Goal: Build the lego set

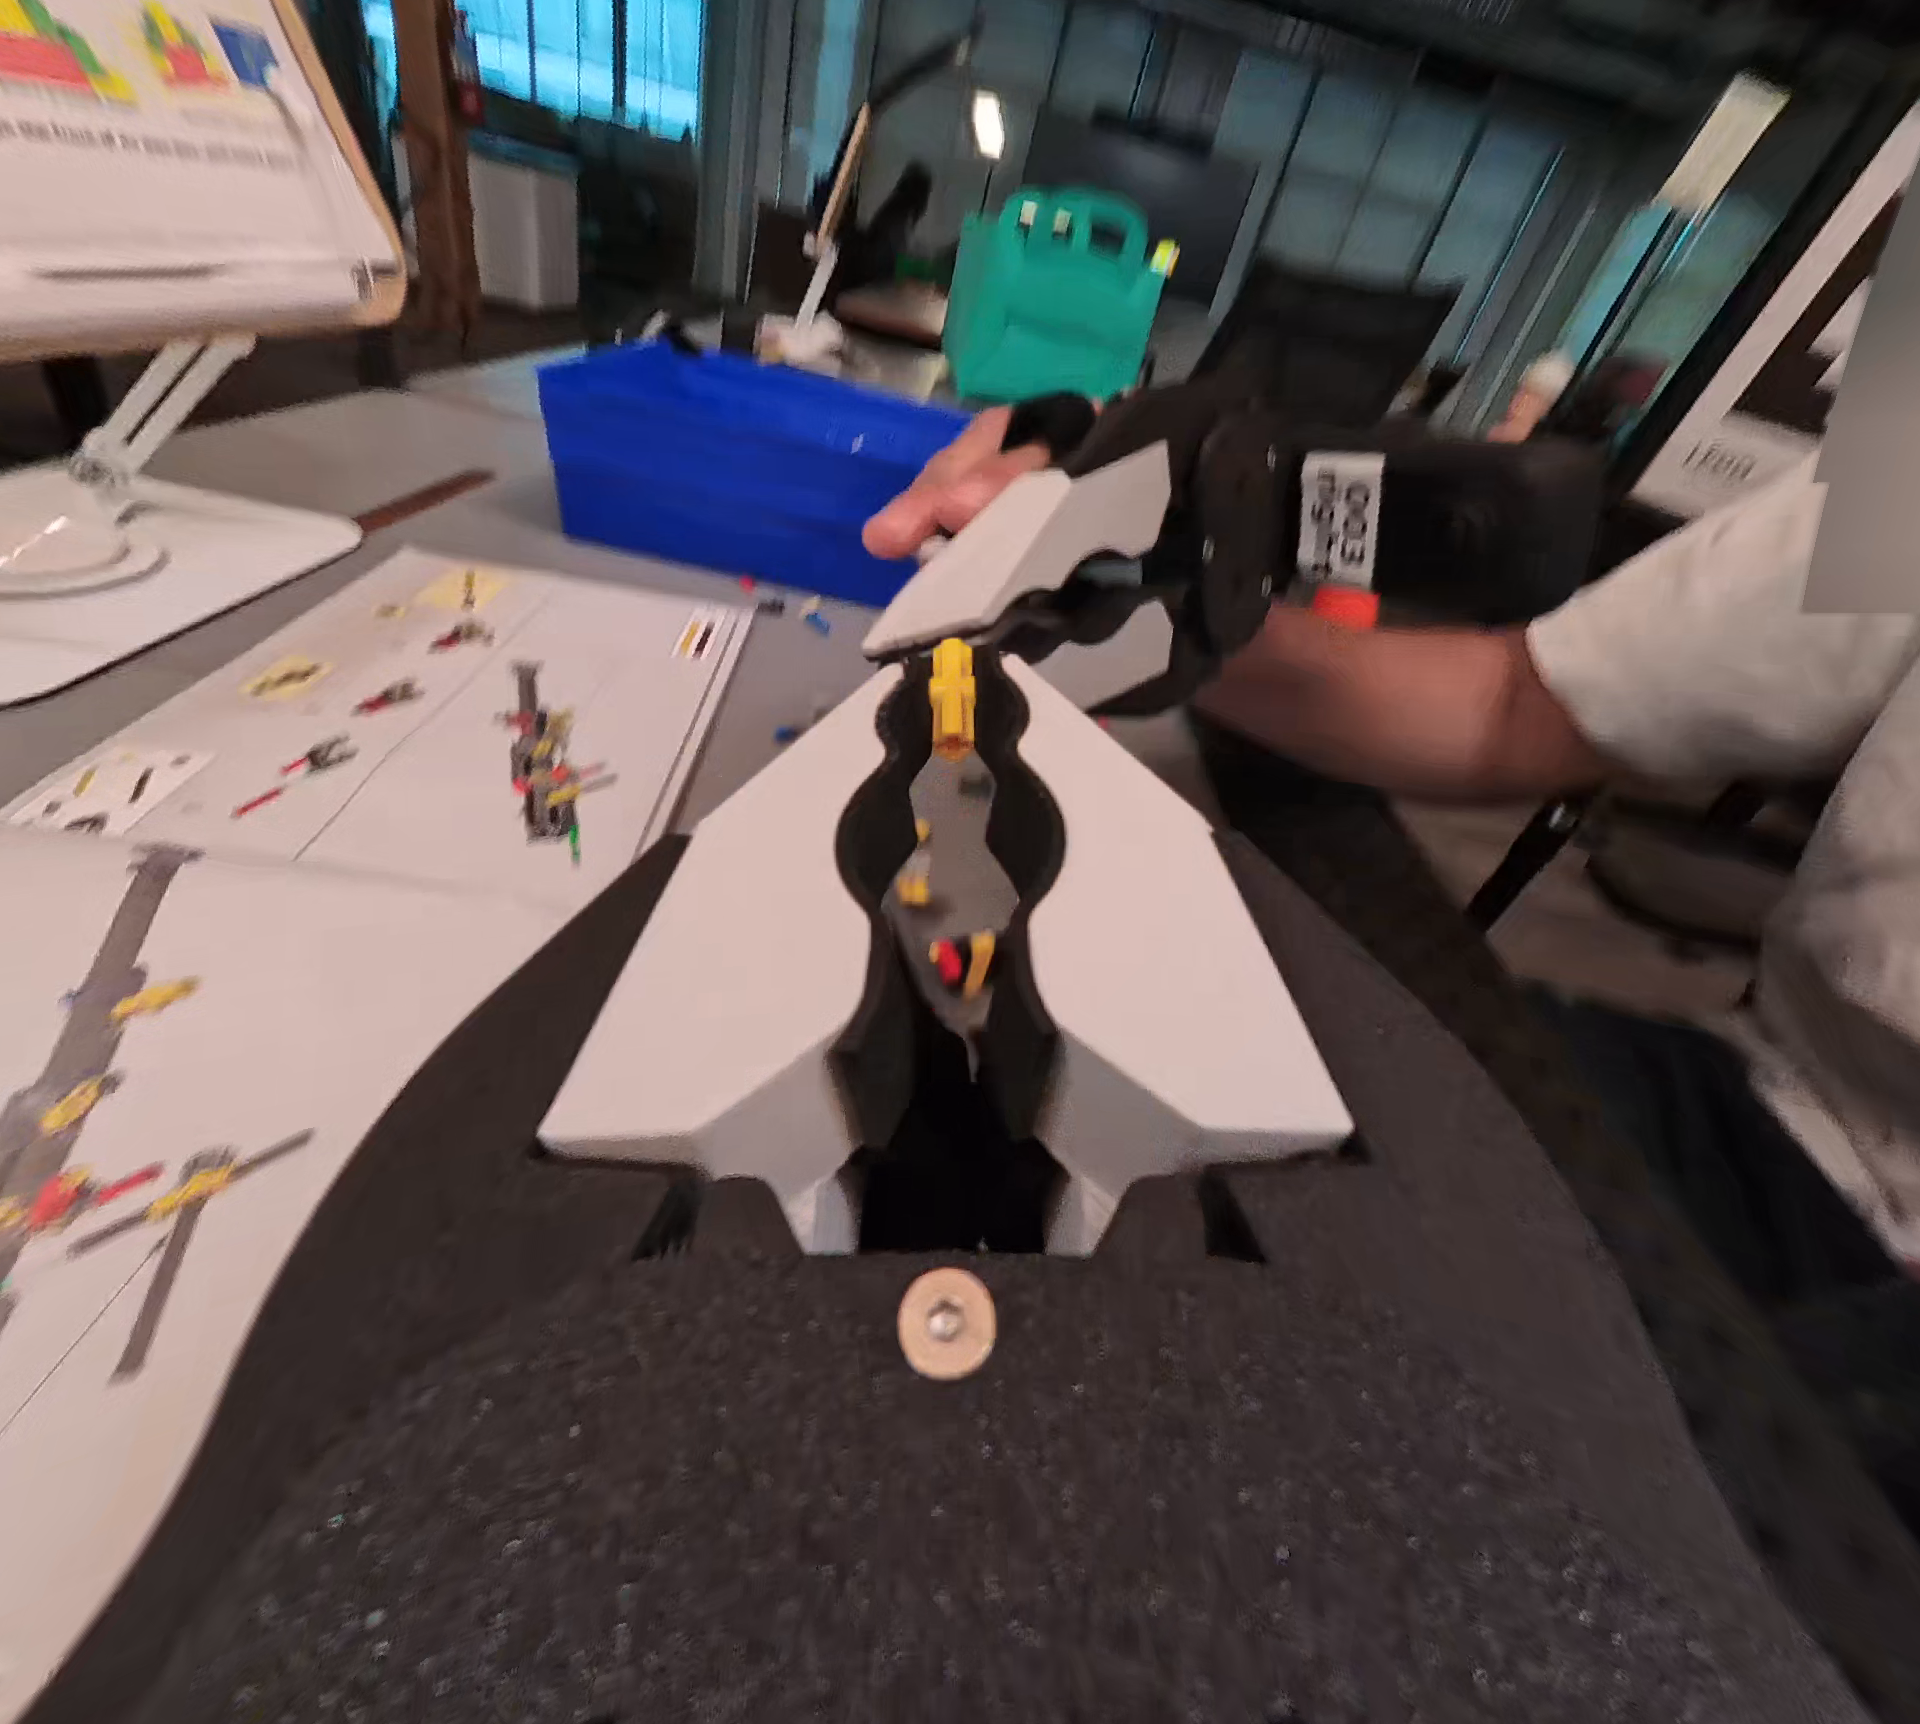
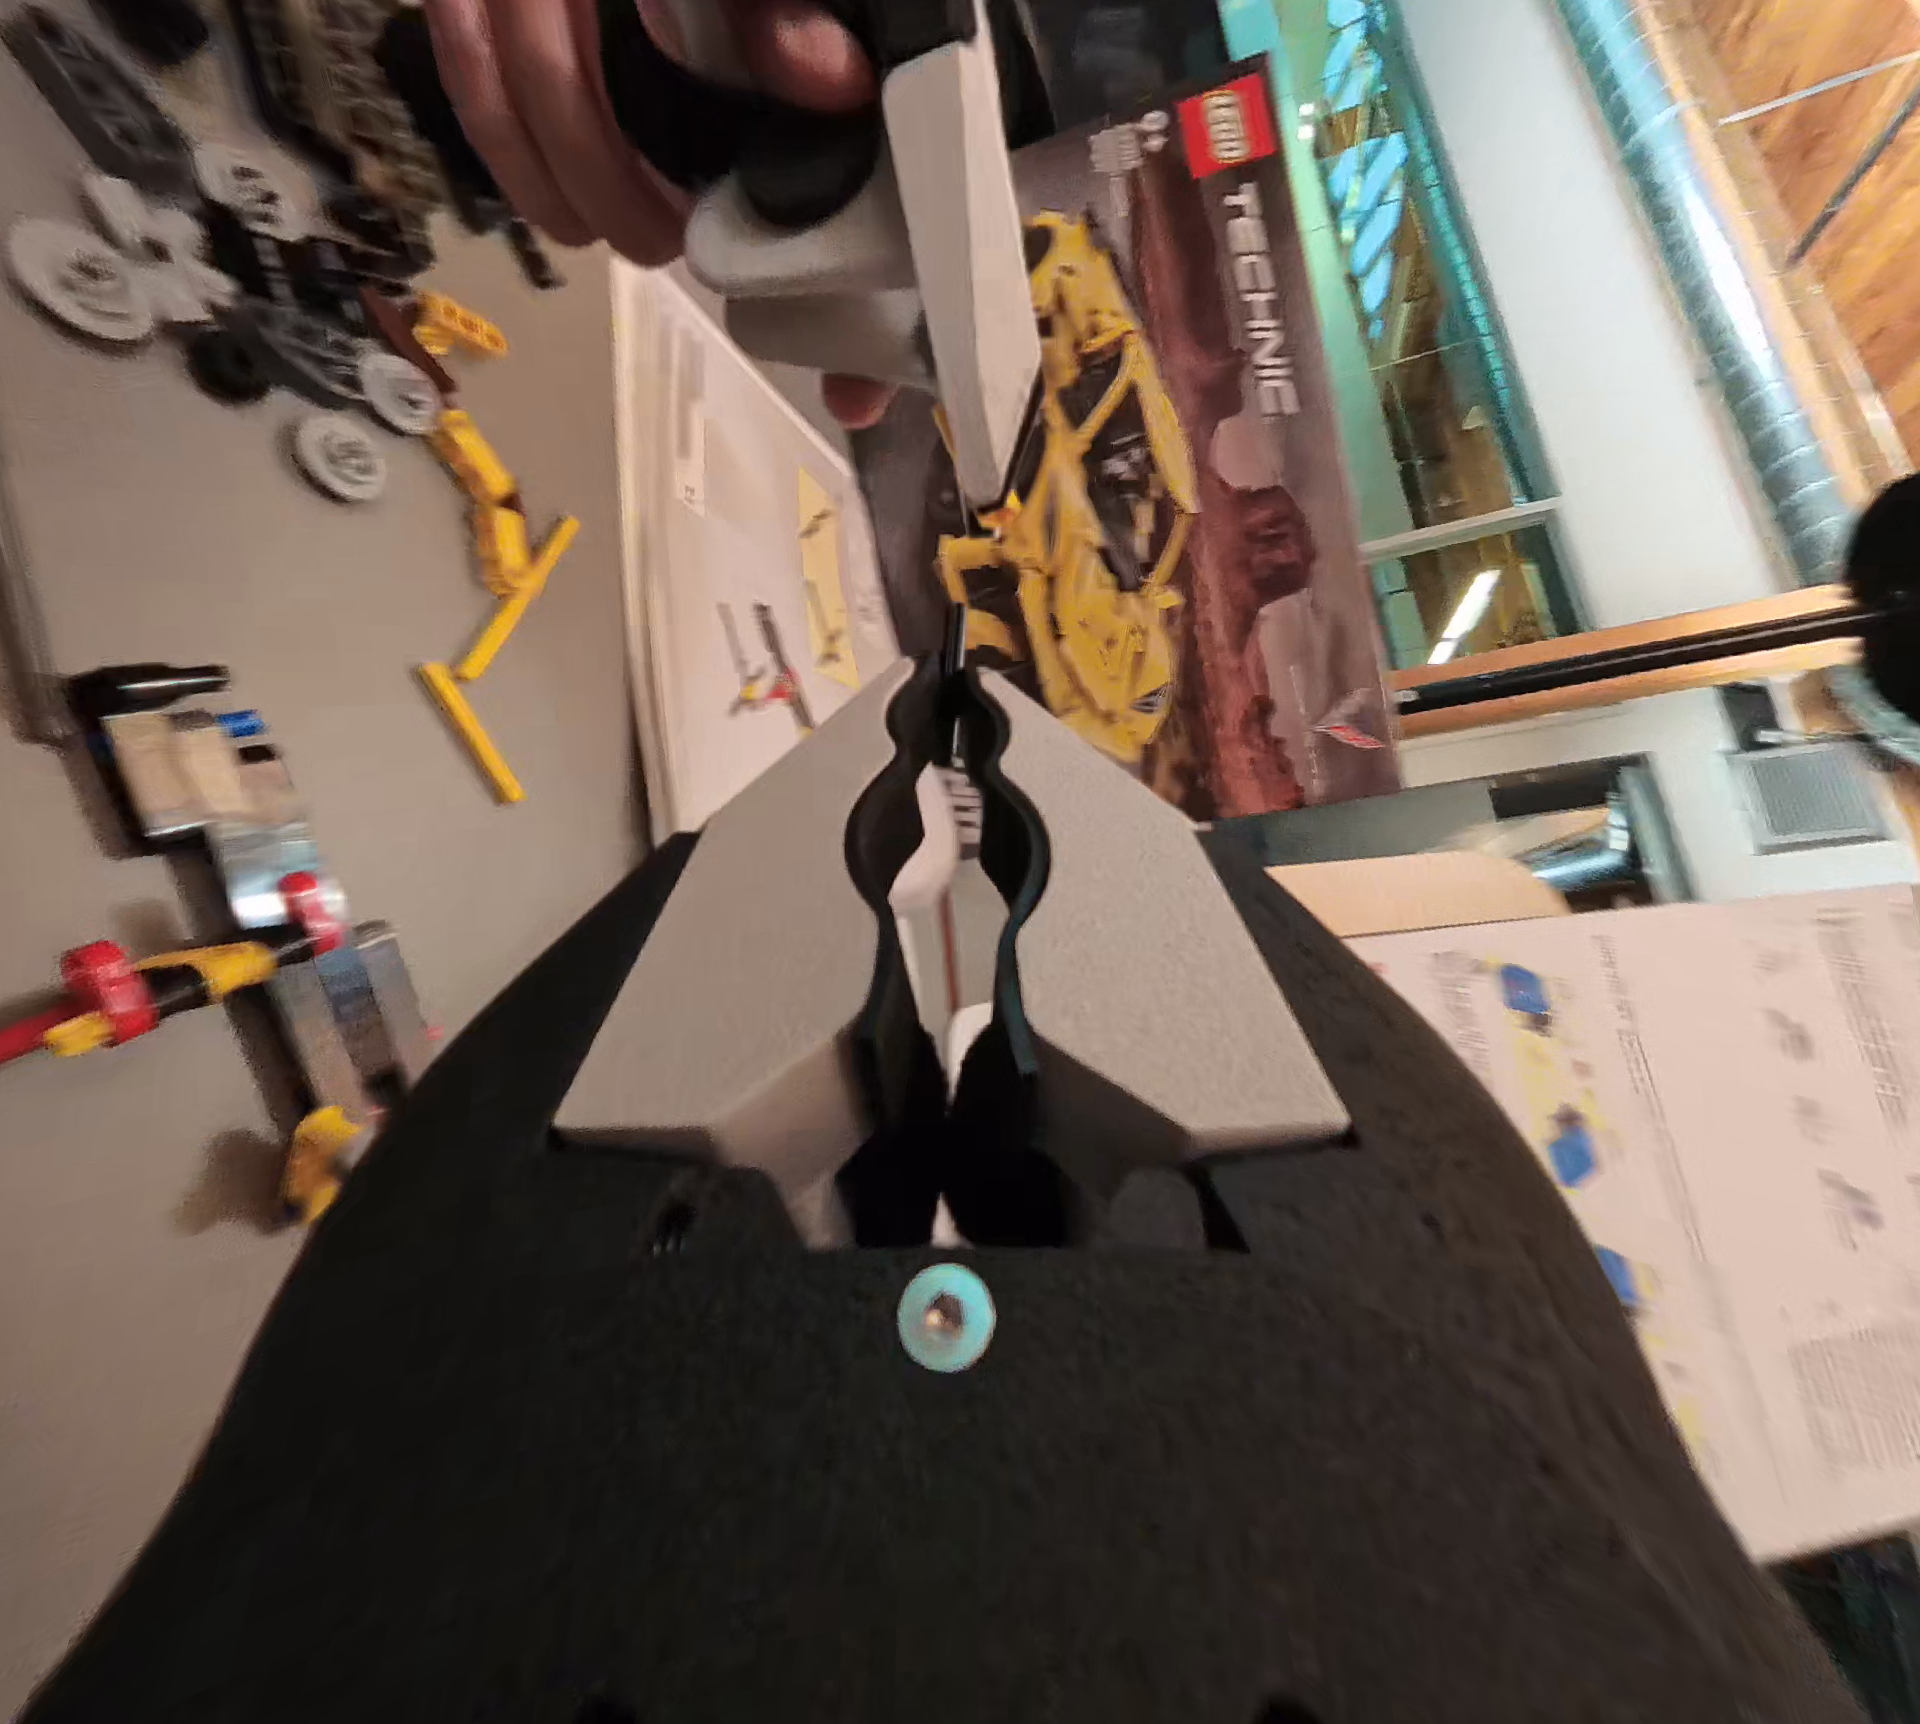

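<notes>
Left tongs (image 1: 951, 687) pinch yellow connector (image 1: 951, 698).

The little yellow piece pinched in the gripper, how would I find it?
Start at the open instruction booklet on the grey table, then look right to the left gripper. Pinched at its tip stands the small yellow connector piece. The other yellow bits lie loose on the table; this one is held up, meeting the right gripper.

The grey table (image 2: 312, 635) is pretty cluttered. Open instruction booklets (image 1: 436, 718) lie flat across it, a blue bin (image 1: 727, 469) sits further back, and a white stand base (image 1: 156, 552) is planted at the left. Loose yellow beams (image 2: 488, 594), white wheel hubs (image 2: 94, 282) and black parts (image 2: 281, 116) are scattered around, with the set's box (image 2: 1195, 469) by the booklets.
</notes>
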Motion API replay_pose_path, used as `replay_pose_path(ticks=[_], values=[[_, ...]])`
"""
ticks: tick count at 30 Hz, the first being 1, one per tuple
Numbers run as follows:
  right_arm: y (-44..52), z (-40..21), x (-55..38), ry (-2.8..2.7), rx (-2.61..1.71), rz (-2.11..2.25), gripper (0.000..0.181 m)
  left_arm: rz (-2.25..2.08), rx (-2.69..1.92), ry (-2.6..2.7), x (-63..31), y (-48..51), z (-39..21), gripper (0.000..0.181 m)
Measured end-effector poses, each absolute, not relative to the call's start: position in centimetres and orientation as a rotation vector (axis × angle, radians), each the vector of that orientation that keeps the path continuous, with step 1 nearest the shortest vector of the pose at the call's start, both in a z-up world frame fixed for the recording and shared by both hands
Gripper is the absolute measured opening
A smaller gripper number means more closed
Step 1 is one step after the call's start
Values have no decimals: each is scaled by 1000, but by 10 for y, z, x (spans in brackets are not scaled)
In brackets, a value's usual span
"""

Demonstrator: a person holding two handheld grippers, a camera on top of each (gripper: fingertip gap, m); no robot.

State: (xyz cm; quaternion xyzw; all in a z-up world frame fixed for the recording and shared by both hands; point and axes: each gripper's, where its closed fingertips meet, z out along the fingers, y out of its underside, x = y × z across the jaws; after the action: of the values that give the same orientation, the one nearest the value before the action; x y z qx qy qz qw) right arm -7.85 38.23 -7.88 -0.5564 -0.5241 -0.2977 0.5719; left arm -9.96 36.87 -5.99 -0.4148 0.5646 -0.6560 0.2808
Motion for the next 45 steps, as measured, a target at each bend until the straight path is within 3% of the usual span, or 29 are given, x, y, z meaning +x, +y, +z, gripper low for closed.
replay_pose_path(ticks=[13,45], values=[[371,-110,-89,-1362,-1366,-682,3,-1534,-1202,1699,-104,371,-110,6],[366,-114,-94,-1460,-1308,-821,3,-1585,-1233,1735,-104,363,-118,6]])
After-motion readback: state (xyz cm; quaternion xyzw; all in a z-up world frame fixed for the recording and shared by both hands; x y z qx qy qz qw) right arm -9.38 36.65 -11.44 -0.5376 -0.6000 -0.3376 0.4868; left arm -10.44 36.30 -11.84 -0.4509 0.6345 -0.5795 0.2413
